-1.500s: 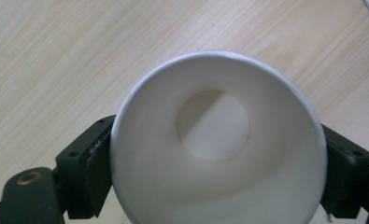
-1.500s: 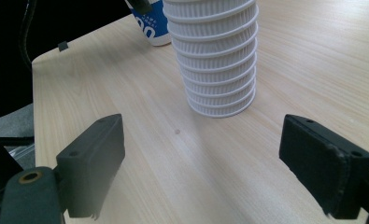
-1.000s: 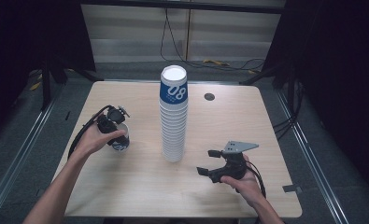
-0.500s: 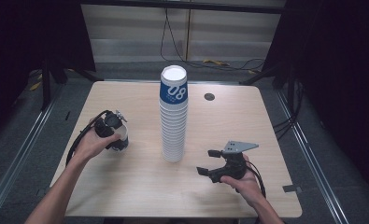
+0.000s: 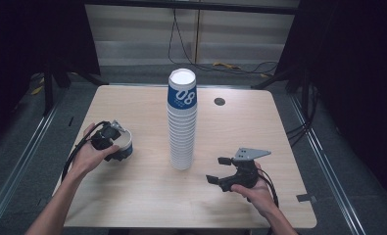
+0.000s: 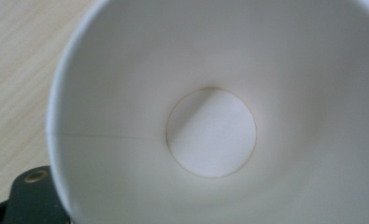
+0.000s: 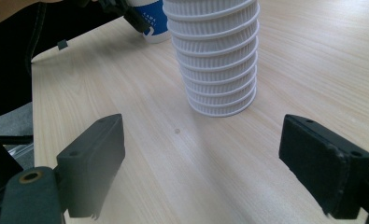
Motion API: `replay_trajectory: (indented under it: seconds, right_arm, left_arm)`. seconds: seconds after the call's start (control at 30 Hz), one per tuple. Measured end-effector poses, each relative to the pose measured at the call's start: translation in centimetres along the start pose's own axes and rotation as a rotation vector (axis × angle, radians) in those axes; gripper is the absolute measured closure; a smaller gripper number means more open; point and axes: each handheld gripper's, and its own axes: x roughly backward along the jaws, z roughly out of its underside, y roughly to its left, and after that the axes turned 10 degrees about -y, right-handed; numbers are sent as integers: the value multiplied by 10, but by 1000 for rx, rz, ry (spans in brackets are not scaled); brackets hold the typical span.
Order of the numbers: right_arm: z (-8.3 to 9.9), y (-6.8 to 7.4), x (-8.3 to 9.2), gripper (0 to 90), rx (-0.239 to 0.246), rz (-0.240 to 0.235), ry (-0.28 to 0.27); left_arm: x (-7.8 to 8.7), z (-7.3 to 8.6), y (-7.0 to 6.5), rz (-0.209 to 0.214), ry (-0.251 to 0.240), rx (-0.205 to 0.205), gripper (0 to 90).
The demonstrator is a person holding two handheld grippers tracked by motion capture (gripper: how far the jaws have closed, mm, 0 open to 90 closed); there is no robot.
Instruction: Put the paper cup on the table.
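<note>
A tall stack of upturned white paper cups (image 5: 182, 122), the top one banded blue, stands at the middle of the wooden table (image 5: 132, 196). At the left, my left gripper (image 5: 113, 142) is shut on a single blue-and-white paper cup (image 5: 124, 146), mouth up, low over the table or on it. The left gripper view looks straight into that cup's white inside (image 6: 210, 130). My right gripper (image 5: 219, 170) rests open at the front right with nothing between its jaws. From the right gripper view (image 7: 210, 163) the stack's ribbed base (image 7: 217, 56) lies just ahead, and the single cup (image 7: 155, 21) is beyond it.
A dark round cable hole (image 5: 219, 101) sits in the table behind and right of the stack. A small piece of tape (image 5: 303, 198) lies near the front right corner. Cables run over the floor behind the table.
My left hand has shifted slightly toward the near side and turned the cup more upright, so its white rim now shows. The right gripper and the stack have not moved.
</note>
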Motion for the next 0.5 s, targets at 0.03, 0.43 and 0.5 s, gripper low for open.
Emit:
replay_trajectory:
  seconds: [0.03,0.43,0.5]
  right_arm:
    - [0,0,0,147,-3,0,0]
    - [1,-1,0,143,-9,1,6]
    - [1,-1,0,144,-7,2,8]
  left_arm:
    - [0,2,0,0,-8,-1,162]
    - [16,24,-7,-41,-60,27,163]
    - [18,28,-8,-38,-74,40,165]
